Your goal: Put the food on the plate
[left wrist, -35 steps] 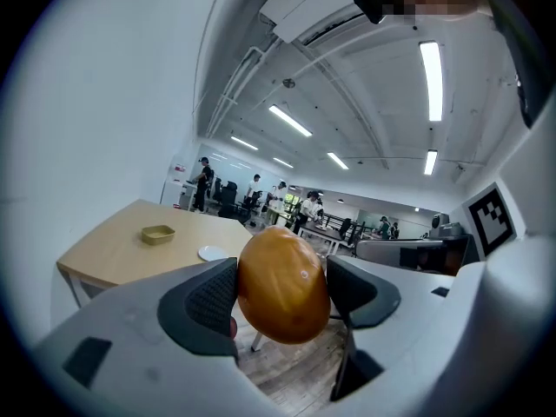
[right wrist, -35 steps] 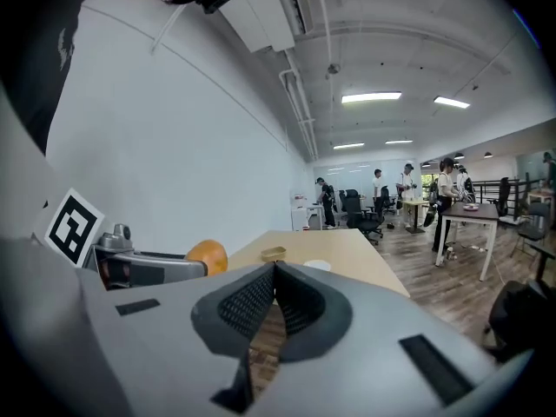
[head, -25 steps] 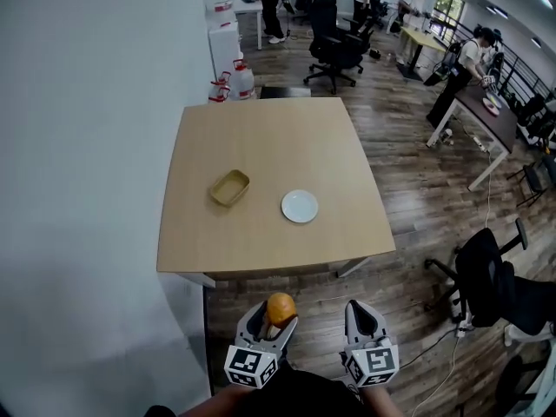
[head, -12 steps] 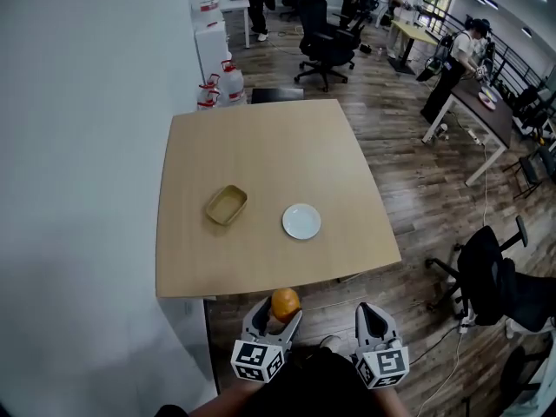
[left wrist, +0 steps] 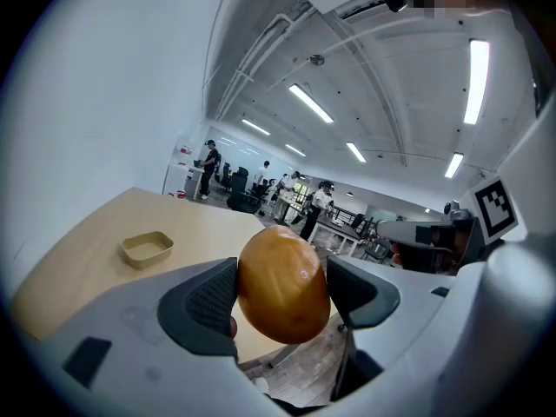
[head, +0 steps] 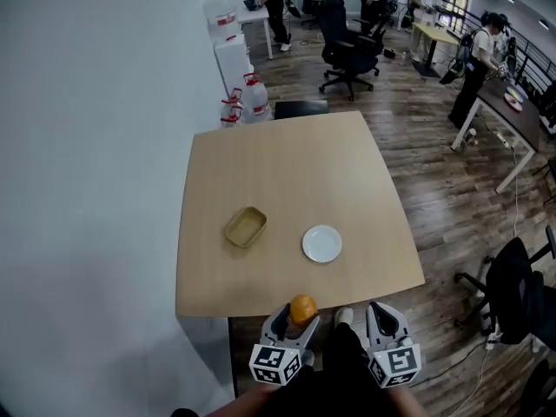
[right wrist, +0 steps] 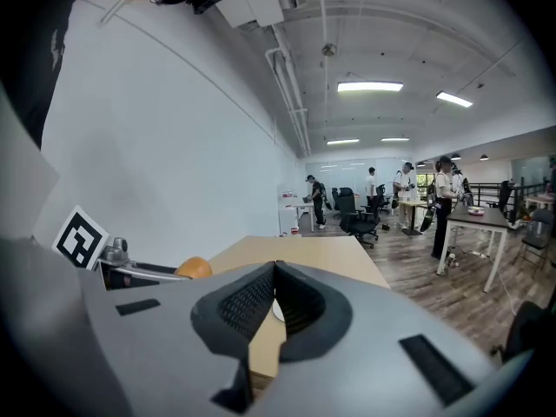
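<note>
Left tongs [head: 294, 321], clamped on the orange food [head: 303, 308], are my nearer pair to the plate [head: 322, 243], at 1 o'clock; right tongs [head: 386, 321] closed on nothing

The person comes closer to the table [head: 287, 172]. The orange food [head: 303, 307] in the left gripper [head: 299, 318] is now right at the table's near edge, not back over the floor. The right gripper [head: 384, 314] is nearer that edge too. The plate [head: 322, 243] is closer to both.
</note>
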`<state>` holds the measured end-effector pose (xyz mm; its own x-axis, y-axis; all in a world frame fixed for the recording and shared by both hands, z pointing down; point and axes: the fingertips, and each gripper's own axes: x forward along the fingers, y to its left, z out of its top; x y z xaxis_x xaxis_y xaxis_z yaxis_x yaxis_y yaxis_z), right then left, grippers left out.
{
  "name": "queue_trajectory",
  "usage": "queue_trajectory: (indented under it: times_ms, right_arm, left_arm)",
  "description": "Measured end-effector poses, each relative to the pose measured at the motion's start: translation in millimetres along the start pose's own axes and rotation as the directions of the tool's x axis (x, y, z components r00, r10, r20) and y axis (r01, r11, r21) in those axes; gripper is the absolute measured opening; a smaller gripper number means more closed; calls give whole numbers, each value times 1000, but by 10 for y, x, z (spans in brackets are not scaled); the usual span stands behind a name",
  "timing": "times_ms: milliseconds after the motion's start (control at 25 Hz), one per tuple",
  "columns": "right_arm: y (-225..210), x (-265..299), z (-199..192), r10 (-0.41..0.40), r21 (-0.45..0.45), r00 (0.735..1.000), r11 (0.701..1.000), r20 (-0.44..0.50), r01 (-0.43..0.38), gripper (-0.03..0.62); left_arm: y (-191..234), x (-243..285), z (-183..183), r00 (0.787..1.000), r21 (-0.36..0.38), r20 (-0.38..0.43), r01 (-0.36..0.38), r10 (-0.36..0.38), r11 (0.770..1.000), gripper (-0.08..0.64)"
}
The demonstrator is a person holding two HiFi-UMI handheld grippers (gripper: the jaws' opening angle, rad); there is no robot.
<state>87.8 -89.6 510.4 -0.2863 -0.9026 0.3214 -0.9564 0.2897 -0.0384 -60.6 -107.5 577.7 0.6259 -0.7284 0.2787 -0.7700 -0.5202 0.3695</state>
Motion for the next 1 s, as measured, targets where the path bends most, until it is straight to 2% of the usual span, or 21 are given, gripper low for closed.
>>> queue_trajectory:
  times_ms: [160,280,480,560,760,920,1000]
  right_arm:
    - [-192,396,80,64,-5,998,998,-2,-64,60]
    - [-381,622,117,97,-11,995,995,0,-97,60]
    - [-675,998,82,129,17,992,992,-7,-129,60]
    - [-828,1115,86,131,23,991,991,-14,-131,60]
    - [-1156,1366,138,126,44,992,991,-25,-125,60]
    - [-1297,1518,163,146,53,989,988,-34,-144,60]
    - [-1346,1570,136,157,61,987,986,-42,-155,60]
  left_arm:
    - [123,345,166,998,29,41,-37,36,999,322]
    - [199,664,146,997,5,11,-77,77,997,322]
    - [381,1154,142,992,58,-5,-127,127,990,322]
    - [440,1337,124,990,56,-15,-139,140,989,322]
    - [636,1736,-40,979,61,-98,-172,177,983,322]
    - [717,2095,-193,969,120,-165,-165,183,979,322]
    - [776,2239,-292,961,127,-194,-176,198,976,322]
